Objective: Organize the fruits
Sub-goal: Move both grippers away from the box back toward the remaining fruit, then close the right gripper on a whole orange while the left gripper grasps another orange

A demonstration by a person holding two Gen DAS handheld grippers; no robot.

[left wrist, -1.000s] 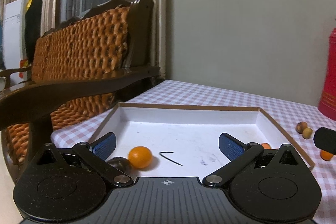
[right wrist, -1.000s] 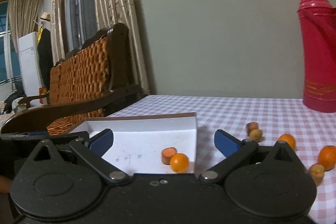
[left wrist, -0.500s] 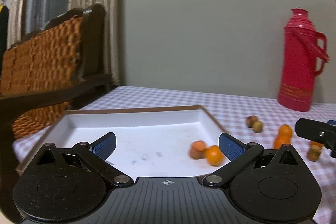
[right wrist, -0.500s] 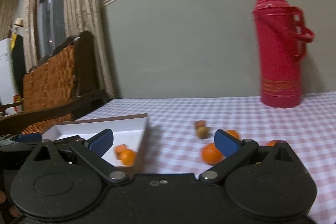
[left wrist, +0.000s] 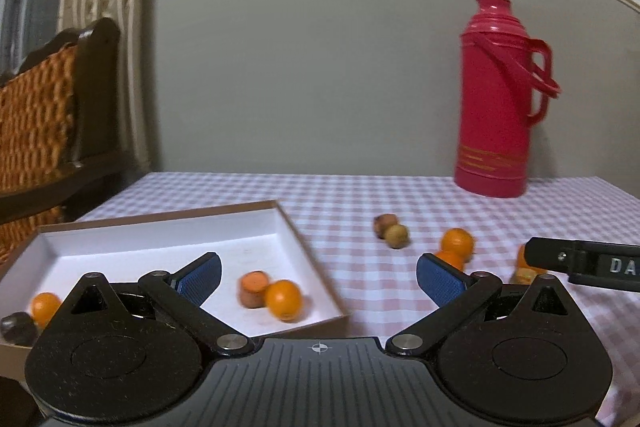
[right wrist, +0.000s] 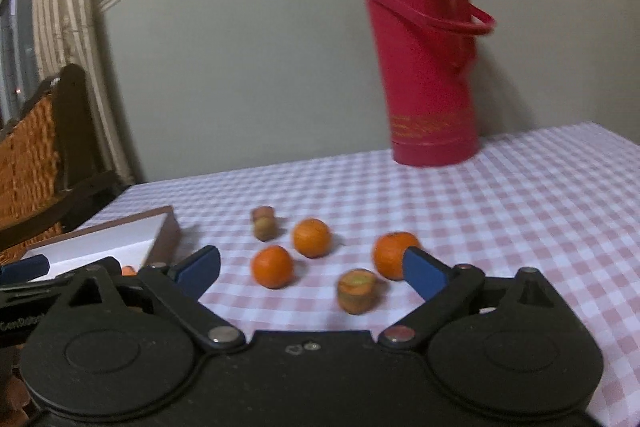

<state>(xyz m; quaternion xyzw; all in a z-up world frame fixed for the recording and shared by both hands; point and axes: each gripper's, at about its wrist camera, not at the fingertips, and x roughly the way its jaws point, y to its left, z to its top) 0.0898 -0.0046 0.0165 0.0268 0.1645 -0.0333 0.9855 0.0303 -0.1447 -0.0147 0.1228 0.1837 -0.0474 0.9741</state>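
A white tray [left wrist: 294, 231] with a brown rim lies on the checked tablecloth at the left. It holds an orange [left wrist: 283, 299], an orange cut piece [left wrist: 254, 288], a small orange [left wrist: 45, 306] and a dark fruit [left wrist: 18, 327]. My left gripper [left wrist: 320, 277] is open and empty over the tray's right edge. Loose on the cloth lie three oranges [right wrist: 272, 266] [right wrist: 312, 237] [right wrist: 394, 255], a cut piece [right wrist: 357, 290] and two small brown fruits [right wrist: 264, 223]. My right gripper [right wrist: 312, 267] hovers before them. Its jaws are closing, still wide, touching nothing.
A tall red thermos [left wrist: 496, 99] stands at the back of the table by the grey wall. A wicker-backed wooden bench [left wrist: 36, 123] sits left of the table, with curtains behind it. The right gripper's finger [left wrist: 584, 263] reaches in from the right edge.
Both views have swung right, from the tray and bench toward the loose fruit and thermos. The right gripper's fingers stand slightly closer together than before.
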